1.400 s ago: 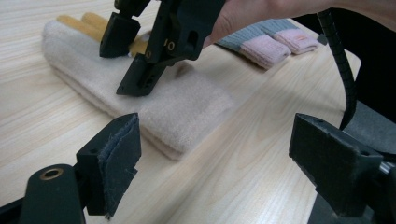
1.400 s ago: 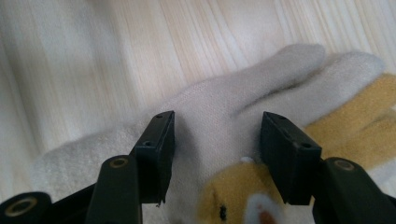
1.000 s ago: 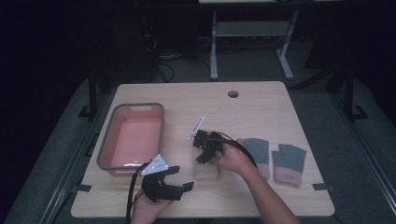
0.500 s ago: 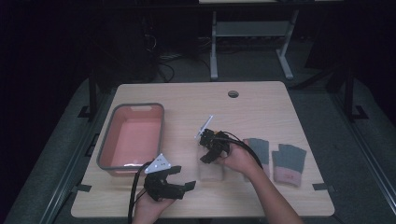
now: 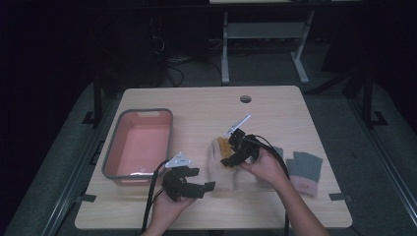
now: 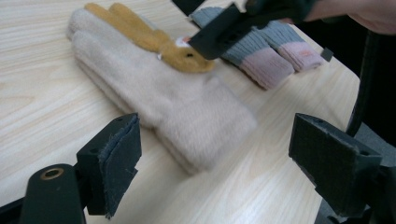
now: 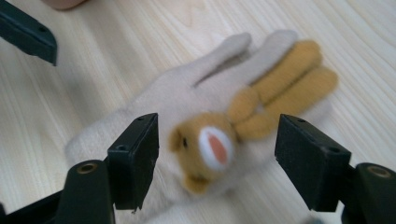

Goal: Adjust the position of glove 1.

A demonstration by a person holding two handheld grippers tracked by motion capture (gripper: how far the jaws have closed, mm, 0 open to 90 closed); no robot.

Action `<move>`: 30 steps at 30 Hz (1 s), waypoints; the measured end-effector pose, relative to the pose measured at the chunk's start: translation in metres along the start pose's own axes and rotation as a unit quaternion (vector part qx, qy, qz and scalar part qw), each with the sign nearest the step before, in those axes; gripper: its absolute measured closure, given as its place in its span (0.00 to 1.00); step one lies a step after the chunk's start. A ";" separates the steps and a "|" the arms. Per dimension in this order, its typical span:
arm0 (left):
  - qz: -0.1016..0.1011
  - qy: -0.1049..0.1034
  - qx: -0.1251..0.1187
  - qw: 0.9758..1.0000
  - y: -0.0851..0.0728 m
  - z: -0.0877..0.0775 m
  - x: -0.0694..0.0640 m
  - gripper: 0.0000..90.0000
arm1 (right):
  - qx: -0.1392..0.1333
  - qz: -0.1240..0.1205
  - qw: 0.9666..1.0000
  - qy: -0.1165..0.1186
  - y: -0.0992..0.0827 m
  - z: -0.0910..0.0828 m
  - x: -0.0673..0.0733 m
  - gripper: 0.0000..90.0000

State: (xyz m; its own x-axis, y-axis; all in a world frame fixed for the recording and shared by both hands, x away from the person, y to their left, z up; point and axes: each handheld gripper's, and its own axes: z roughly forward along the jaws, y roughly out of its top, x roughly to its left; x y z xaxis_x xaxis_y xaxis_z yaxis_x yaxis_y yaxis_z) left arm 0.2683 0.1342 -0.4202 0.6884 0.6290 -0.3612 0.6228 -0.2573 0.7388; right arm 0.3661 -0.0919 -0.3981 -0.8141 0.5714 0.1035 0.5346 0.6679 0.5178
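Observation:
A cream knitted glove with a mustard rabbit sewn on its back lies flat near the table's middle. My right gripper hovers over the glove's finger end. In the right gripper view it is open, with one jaw on each side of the rabbit's face and touching nothing. My left gripper is at the glove's cuff side, low over the table. In the left gripper view it stands open with the cuff ahead between the jaws.
A pink bin with a grey rim stands at the left of the table. Grey gloves with pink cuffs lie to the right, beyond the right hand. The wooden table has a cable hole at the back.
My right gripper has shifted a little to the right over the glove. My left gripper has moved slightly forward toward the cuff. Both stay open.

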 end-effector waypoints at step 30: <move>-0.057 0.014 0.082 0.995 -0.001 0.048 0.015 0.39 | -0.022 0.157 0.987 0.040 -0.048 0.014 -0.003 0.35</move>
State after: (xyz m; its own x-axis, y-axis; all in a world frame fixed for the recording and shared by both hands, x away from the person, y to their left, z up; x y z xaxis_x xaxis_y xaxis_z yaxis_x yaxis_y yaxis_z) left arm 0.2960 0.1084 -0.4532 0.6008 0.6806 -0.4193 0.7500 -0.2985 0.5903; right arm 0.3456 -0.1195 -0.4350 -0.6267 0.7061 0.3296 0.7540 0.4426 0.4854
